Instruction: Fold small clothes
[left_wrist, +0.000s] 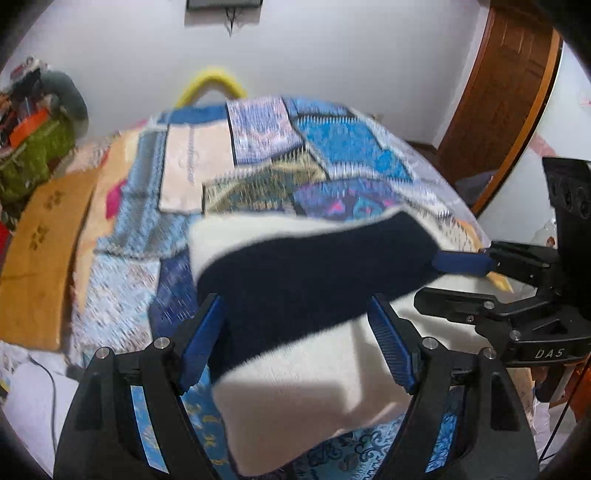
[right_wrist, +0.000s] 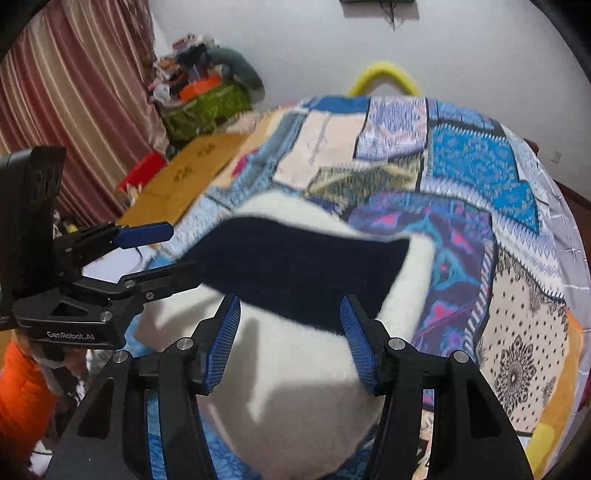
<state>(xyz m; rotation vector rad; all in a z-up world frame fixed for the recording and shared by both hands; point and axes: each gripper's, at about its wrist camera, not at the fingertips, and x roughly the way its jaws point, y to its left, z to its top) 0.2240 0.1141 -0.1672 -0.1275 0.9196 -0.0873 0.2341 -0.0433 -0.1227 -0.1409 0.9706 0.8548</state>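
Note:
A small white knit garment with a wide navy band (left_wrist: 306, 291) lies on the patchwork bed cover (left_wrist: 332, 147). It also shows in the right wrist view (right_wrist: 295, 280). My left gripper (left_wrist: 295, 332) is open, its blue pads either side of the garment's near part, just above it. My right gripper (right_wrist: 290, 332) is open too, its fingers either side of the white and navy cloth. Each gripper shows in the other's view, the right one (left_wrist: 461, 280) at the garment's right edge and the left one (right_wrist: 162, 254) at its left edge. The frames are blurred by motion.
A brown cardboard sheet (left_wrist: 40, 254) lies along the bed's left side. A green bag with clutter (right_wrist: 207, 107) stands by the striped curtain (right_wrist: 74, 103). A yellow curved object (left_wrist: 210, 83) sits behind the bed. A wooden door (left_wrist: 506, 92) is at the right. An orange sleeve (right_wrist: 22, 402) is at lower left.

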